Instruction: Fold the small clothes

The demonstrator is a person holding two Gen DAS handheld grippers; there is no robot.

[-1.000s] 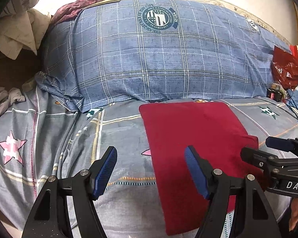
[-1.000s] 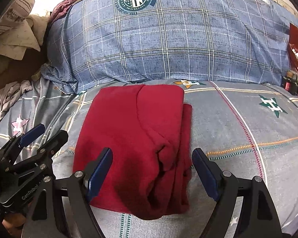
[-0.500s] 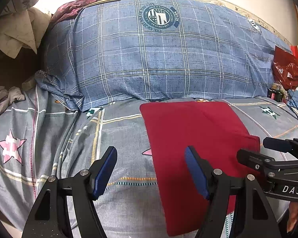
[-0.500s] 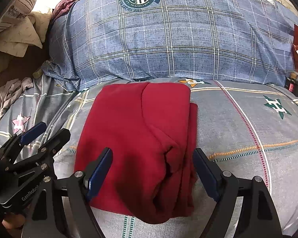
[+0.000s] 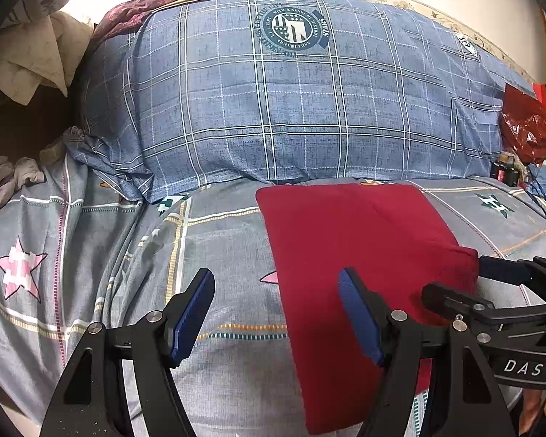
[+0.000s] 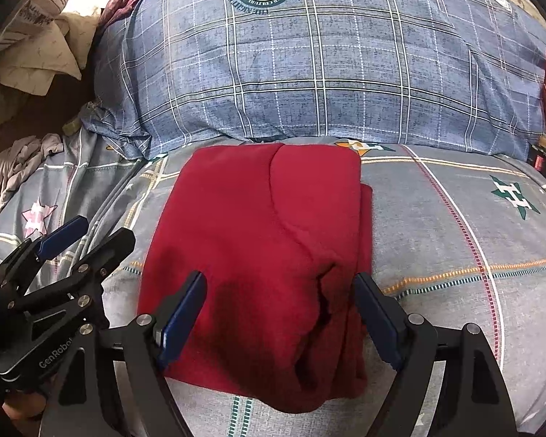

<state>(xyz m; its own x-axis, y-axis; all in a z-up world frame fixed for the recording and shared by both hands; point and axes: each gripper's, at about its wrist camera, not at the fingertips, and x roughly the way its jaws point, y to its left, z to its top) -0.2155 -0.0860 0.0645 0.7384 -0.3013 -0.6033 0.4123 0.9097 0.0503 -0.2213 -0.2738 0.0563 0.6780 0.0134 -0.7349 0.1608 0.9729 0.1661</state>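
Two grippers hang over a bed, both with jaws spread and holding nothing. Farthest left lies a crumpled grey cloth [image 5: 3, 178] on the bedsheet [image 5: 102, 240]. Next, the left gripper [image 5: 276, 313] sits above bare sheet, just left of the folded red garment [image 6: 269, 255]. That garment lies flat before the blue plaid pillow [image 5: 291, 109]. Over its near edge, the right gripper [image 6: 280, 313] straddles the folded cloth without touching it.

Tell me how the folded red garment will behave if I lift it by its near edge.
The red garment looks like soft knit, so it will probably droop. Its loosely stacked layers may slide apart. It likely weighs little, barely denting the bedsheet.
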